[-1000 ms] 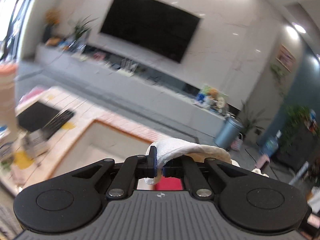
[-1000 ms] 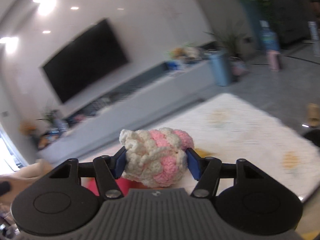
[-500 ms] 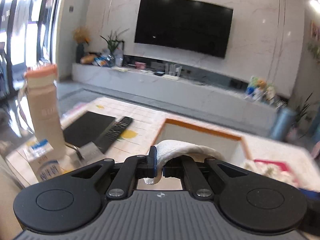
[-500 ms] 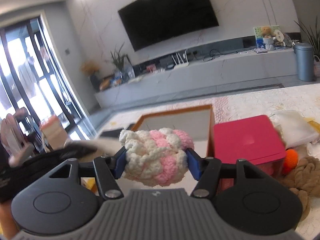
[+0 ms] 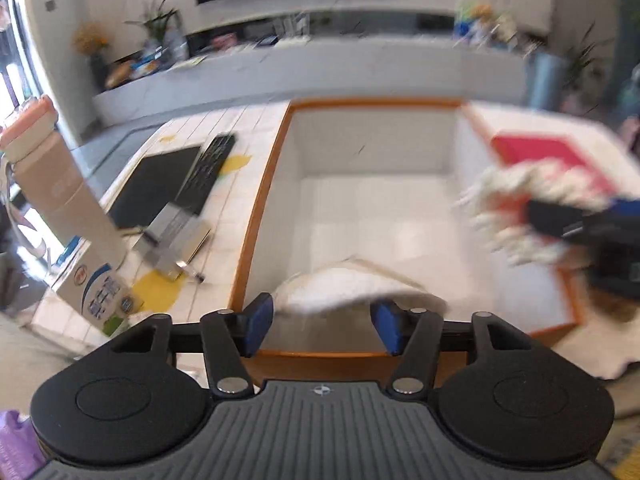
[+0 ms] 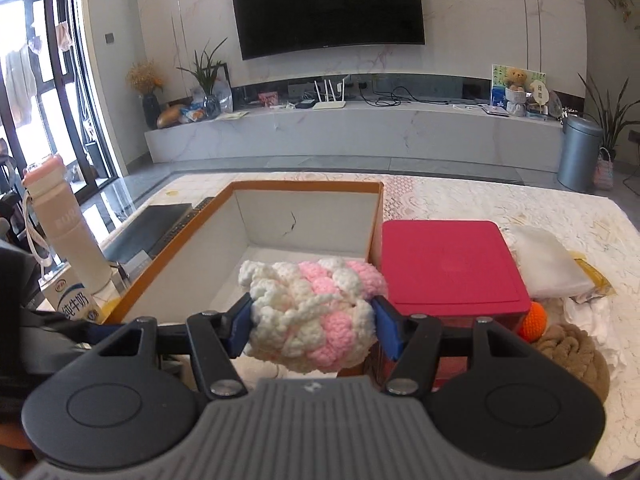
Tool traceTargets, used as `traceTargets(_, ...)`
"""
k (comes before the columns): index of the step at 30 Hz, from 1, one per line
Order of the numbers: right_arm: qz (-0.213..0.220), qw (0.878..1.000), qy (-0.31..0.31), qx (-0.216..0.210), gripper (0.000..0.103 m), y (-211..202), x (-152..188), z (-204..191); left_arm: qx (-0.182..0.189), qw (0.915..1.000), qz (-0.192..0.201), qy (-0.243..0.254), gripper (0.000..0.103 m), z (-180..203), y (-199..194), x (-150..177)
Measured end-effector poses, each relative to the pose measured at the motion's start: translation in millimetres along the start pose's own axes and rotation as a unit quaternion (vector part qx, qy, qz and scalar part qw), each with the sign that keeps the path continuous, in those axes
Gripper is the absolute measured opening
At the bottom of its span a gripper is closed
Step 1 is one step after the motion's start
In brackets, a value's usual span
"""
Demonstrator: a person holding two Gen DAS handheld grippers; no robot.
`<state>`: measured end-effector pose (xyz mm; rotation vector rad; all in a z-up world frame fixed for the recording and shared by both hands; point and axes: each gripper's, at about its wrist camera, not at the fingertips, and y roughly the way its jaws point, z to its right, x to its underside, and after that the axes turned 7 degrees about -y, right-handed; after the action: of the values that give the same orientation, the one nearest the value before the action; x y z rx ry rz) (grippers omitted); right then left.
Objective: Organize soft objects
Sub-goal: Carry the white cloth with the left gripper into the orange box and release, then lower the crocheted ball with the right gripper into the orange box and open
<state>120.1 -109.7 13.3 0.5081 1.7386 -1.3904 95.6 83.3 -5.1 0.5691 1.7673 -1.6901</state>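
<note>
Your left gripper (image 5: 322, 318) is opening over the box (image 5: 256, 216), letting the white cloth (image 5: 340, 288) drop inside. Right gripper (image 6: 312, 322) pinches the knit ball (image 6: 314, 312) above the box, likely next.

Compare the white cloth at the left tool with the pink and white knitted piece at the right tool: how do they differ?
The white cloth is flat, thin and plain white; the knitted piece is a chunky ball of pink and white yarn. The left tool is opening, its pads clear of the cloth, which drops into the orange-rimmed box; the right tool clamps the knitted piece from both sides. Both are soft and lie over that box.
</note>
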Motion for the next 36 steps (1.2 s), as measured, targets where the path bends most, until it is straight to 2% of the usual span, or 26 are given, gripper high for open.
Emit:
traceTargets(1,0.002,1.000,0.000,0.001,0.062,0,0,0,0.012,0.9998,0.015,-0.009,0.075,-6,-11,-1)
traceTargets(4,0.003,1.000,-0.006,-0.002,0.062,-3,1,-13,0.025,0.9964,0.060,-0.053,0.079,-24,-31,-4)
traceTargets(8,-0.013,1.000,-0.013,-0.012,0.062,8,6,-24,0.017,0.9906,0.082,-0.108,0.080,-50,-40,-11)
traceTargets(11,-0.033,0.999,-0.005,-0.028,0.062,24,10,-33,0.004,0.9859,0.086,-0.144,0.081,-67,-25,-20)
traceTargets(14,-0.053,0.997,0.023,-0.042,0.062,41,14,-38,-0.021,0.9862,0.074,-0.147,0.081,-73,-10,-18)
traceTargets(17,-0.057,0.997,0.023,-0.041,0.063,48,18,-45,-0.032,0.9861,0.061,-0.151,0.081,-76,-1,-15)
traceTargets(20,-0.060,0.998,0.017,-0.031,0.063,52,19,-50,-0.025,0.9835,0.057,-0.170,0.081,-79,2,-14)
traceTargets(23,-0.061,0.998,-0.003,-0.016,0.064,52,19,-54,-0.019,0.9839,0.054,-0.169,0.081,-77,3,-12)
traceTargets(26,-0.062,0.998,-0.009,-0.012,0.068,51,18,-54,-0.035,0.9822,0.069,-0.171,0.081,-74,-1,-11)
traceTargets(30,-0.059,0.998,0.006,-0.017,0.078,46,15,-49,-0.030,0.9816,0.076,-0.172,0.081,-76,-13,-13)
traceTargets(36,-0.045,0.999,0.023,-0.014,0.079,30,12,-40,-0.018,0.9785,0.076,-0.191,0.081,-72,-26,-16)
